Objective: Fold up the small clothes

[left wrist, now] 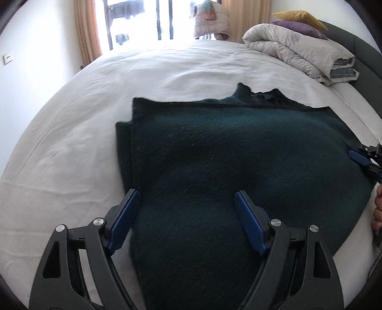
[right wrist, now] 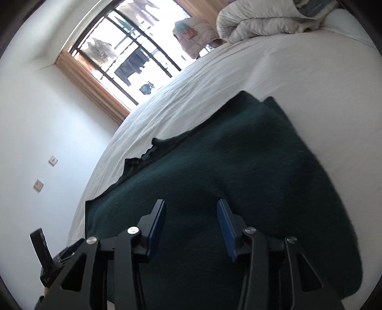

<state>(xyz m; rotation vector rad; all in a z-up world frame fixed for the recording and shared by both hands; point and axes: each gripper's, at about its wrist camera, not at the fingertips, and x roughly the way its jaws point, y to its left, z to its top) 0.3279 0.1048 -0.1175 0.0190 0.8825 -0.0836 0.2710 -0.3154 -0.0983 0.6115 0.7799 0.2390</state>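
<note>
Dark green sweater lies on the white bed, left side already doubled under, so it looks partly folded. Both the left hand-held gripper and the right hand-held gripper hover wide, empty; more folds remain.

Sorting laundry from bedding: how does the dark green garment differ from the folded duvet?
The dark green knit garment is spread flat mid-bed; the pale grey duvet is folded into a thick bundle near the headboard. The garment looks fuzzy, the duvet smooth and puffy. Both rest on the white sheet.

1 sweater, 2 pillows, 1 duvet.
</note>
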